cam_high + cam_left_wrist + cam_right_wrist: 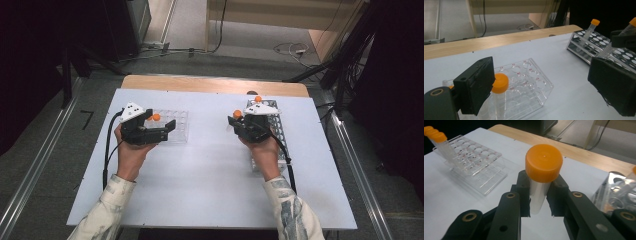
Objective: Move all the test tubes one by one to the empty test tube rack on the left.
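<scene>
Two grippers are over the table. The right gripper (540,208) is clamped on a tube (539,192) just below its orange cap, holding it clear of the table near the grey rack (278,131) by the right edge. The left gripper (544,87) stands wide apart beside the clear rack (534,82) toward the left edge; a capped tube (499,96) stands there, just beside one pad. The held tube's lower end is cut off behind the jaws.

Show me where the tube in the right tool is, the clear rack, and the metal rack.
held tube (544,162), right gripper view, on its orange cap
clear rack (534,82), left gripper view, on its top plate
metal rack (596,40), left gripper view, on its holed top
</scene>
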`<action>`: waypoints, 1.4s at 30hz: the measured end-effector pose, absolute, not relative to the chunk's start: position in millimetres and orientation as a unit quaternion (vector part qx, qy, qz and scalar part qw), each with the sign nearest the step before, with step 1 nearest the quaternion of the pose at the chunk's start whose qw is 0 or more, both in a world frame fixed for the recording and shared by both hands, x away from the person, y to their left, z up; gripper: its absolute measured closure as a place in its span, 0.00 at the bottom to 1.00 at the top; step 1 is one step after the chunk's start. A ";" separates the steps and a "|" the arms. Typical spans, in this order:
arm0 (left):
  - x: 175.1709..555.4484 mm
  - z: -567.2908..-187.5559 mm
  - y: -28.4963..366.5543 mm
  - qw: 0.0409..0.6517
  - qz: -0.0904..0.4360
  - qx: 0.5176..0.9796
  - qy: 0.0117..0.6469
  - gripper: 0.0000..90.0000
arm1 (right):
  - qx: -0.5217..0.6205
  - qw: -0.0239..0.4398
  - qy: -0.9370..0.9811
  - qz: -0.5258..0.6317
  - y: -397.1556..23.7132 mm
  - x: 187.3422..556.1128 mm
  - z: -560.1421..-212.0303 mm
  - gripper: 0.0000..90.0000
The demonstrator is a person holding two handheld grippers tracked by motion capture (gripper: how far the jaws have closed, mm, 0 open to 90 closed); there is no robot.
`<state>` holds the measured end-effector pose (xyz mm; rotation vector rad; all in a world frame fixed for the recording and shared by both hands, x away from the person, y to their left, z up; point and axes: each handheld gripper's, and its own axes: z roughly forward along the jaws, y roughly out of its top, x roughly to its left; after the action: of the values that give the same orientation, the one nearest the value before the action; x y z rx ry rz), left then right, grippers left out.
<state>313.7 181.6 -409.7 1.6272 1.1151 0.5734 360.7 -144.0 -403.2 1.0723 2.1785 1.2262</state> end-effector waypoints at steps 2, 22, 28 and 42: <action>313.0 -409.3 179.3 0.518 0.238 0.680 0.461 0.09 | 0.379 0.206 0.786 0.442 -138.2 358.9 -404.8 0.79; 307.0 -412.2 150.6 0.515 0.222 0.709 0.427 0.09 | 0.322 0.169 0.827 0.429 -79.6 341.7 -423.0 0.79; 307.0 -416.1 143.1 0.514 0.209 0.724 0.410 0.13 | 0.301 0.161 0.839 0.423 -61.1 335.5 -427.6 0.79; 303.9 -421.9 135.6 0.520 0.202 0.740 0.375 0.41 | 0.281 0.143 0.848 0.426 -34.4 327.9 -432.4 0.79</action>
<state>303.9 135.6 -421.9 1.7743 0.8990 0.4841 327.9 -34.4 -432.4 0.8111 2.4466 1.2276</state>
